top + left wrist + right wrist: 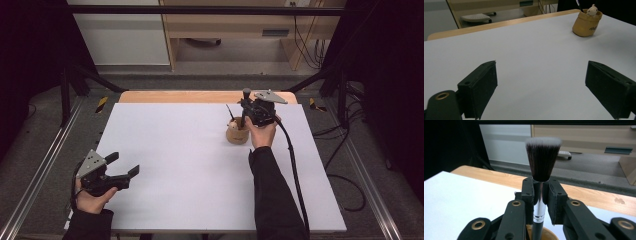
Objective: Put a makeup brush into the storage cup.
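Brush: makeup brush (541,170), upright, clamped in the right gripper (541,195) directly above the tan cup (237,134), toward the far right of the desk (190,170).
Brush build: dense flat-topped bristle head, dark with pale tips; shiny metal ferrule below it; black handle running down toward the cup mouth.
Handling, judged: light and stiff along the handle, soft and springy at the head (bristles would splay if squeezed). Ferrule looks smooth, so probably slippery under hard pads.
Where to hold: on the ferrule or upper handle, just under the bristles, never on the bristles themselves. That is where the right fingers (527,192) sit now.
Right fingers: clenched on the brush's neck, one pad on each side, brush standing straight between them.
Cup: short, round, tan, matte, with dark lettering on its side; looks light enough to tip if the handle catches its rim.
Cup contents: small pale figure (592,10) peeping over the rim and a thin dark stick (579,4) leaning out.
Left gripper (121,167): held near the desk's near left corner, well apart from the cup.
Left fingers (480,87): released, spread wide, nothing between them.
Desk: white, flat, matte sheet over a wood top whose edge shows at the far side.
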Demonstrator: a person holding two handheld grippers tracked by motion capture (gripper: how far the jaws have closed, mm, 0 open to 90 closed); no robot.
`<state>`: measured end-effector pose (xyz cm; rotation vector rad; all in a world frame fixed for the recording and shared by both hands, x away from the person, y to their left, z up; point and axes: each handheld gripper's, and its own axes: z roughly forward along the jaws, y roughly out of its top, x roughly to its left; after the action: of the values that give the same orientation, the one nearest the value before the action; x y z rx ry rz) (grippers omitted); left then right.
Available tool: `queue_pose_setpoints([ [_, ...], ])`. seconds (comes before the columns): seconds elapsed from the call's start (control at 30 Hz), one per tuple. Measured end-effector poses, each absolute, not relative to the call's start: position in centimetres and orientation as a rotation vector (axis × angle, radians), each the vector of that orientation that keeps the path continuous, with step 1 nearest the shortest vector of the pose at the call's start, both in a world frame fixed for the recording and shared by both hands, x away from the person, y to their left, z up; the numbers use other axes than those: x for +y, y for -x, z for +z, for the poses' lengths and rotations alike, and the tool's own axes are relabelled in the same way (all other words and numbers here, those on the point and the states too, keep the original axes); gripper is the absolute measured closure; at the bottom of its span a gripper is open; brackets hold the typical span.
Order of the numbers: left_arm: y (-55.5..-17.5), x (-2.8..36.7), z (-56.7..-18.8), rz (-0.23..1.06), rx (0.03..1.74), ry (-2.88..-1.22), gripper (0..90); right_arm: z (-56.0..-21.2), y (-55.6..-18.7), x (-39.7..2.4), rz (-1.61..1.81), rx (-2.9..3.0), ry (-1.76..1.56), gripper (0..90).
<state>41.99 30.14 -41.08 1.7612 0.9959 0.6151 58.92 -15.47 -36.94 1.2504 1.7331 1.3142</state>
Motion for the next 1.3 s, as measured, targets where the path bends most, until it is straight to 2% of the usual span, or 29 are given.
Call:
queue_pose_setpoints([
  [1.3, -42.1, 29.9, -41.2, 0.619, 0.993, -1.776, 10.3, -40.7, -59.3, -15.9, 1.198, 1.834, -1.385, 77.0],
])
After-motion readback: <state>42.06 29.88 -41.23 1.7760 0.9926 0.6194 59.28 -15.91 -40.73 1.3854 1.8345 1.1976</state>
